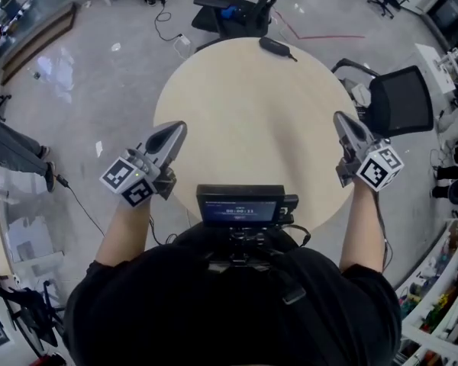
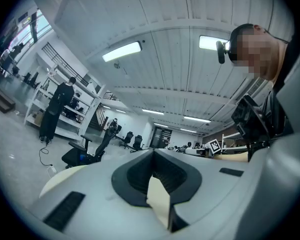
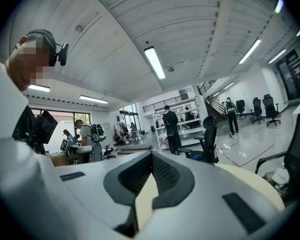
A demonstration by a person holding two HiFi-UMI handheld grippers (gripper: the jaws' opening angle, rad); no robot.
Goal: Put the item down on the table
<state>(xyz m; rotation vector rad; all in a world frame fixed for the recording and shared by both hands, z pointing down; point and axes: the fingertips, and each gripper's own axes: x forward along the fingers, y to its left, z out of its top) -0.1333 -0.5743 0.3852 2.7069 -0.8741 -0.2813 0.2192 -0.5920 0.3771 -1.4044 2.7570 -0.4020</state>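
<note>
The round beige table (image 1: 252, 113) stands in front of me in the head view. A small flat black item with a cord (image 1: 275, 47) lies at the table's far edge, away from both grippers. My left gripper (image 1: 175, 130) hovers at the table's left rim, its jaws together with nothing between them. My right gripper (image 1: 342, 119) hangs at the right rim, likewise shut and empty. In the left gripper view the left gripper (image 2: 153, 152) points level over the table's edge (image 2: 65, 176). The right gripper (image 3: 151, 154) does the same above the table's rim (image 3: 255, 184).
A black office chair (image 1: 237, 10) stands behind the table and another (image 1: 401, 101) at its right. A screen device (image 1: 240, 207) sits on my chest. A person's legs (image 1: 11, 151) are at the left, shelves (image 1: 435, 311) at the lower right. Cables lie on the floor.
</note>
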